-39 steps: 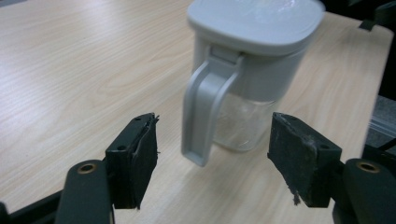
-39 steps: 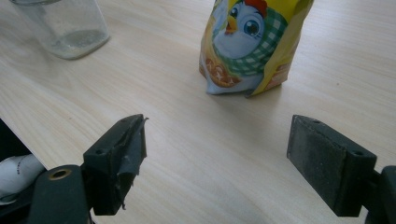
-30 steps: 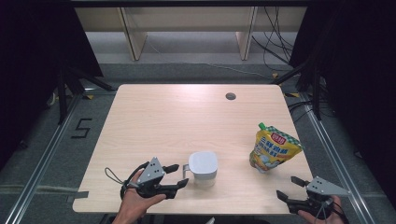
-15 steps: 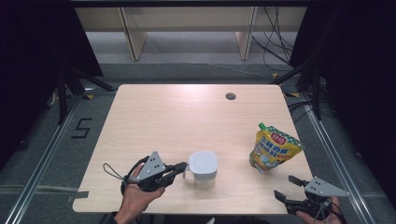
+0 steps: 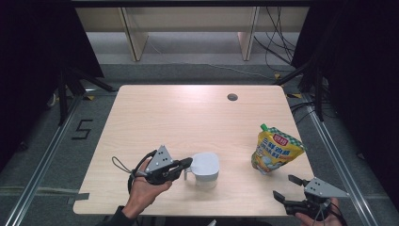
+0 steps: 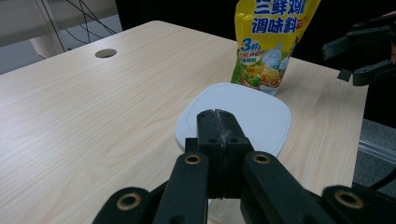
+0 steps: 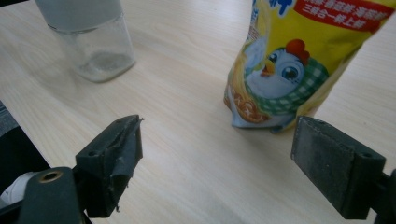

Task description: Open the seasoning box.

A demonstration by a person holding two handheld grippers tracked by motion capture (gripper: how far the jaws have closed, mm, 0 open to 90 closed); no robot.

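Yellow pouch (image 6: 271, 42) w/ "调味料", L fingers (image 6: 218, 122) together, R fingers (image 7: 336, 163) apart.

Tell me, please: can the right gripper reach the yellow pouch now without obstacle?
Probably yes. The right gripper is open and faces the yellow pouch, with bare table between them; the jar stands off to the side.

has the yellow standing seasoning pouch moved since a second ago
No. The yellow standing seasoning pouch keeps its place near the wooden table's right edge, below the round hole.
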